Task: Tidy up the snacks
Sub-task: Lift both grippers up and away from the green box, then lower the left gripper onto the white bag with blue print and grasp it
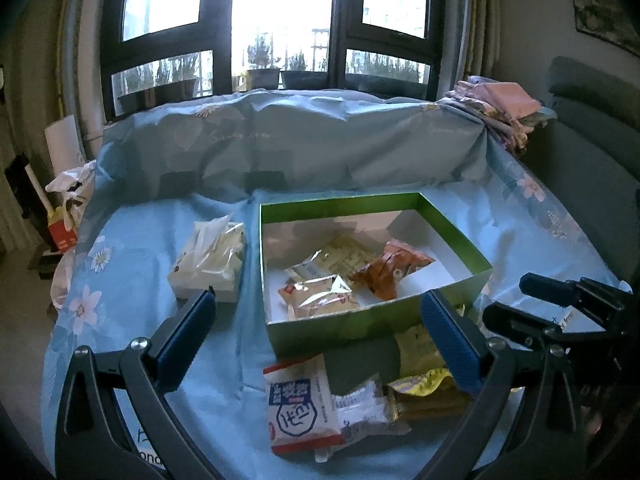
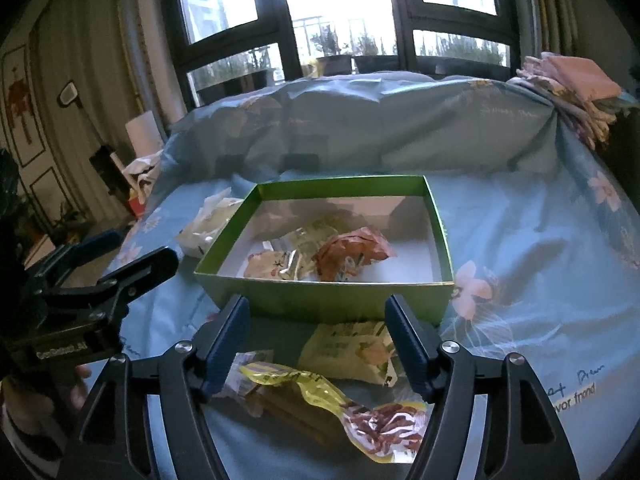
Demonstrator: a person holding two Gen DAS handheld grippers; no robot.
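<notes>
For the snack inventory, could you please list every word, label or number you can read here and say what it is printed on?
"...vor friend": blue bedsheet, printed near the right gripper; the script line above it is unclear.
Script on the draped sheet at the back: too faint.
Large blue characters on the red-and-white snack packet: not legible.
Lettering on the left gripper body: blurred.
Packets in the green box: print too small.

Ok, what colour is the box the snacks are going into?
Green walls, white floor inside. The box shows best in the right wrist view.
</notes>
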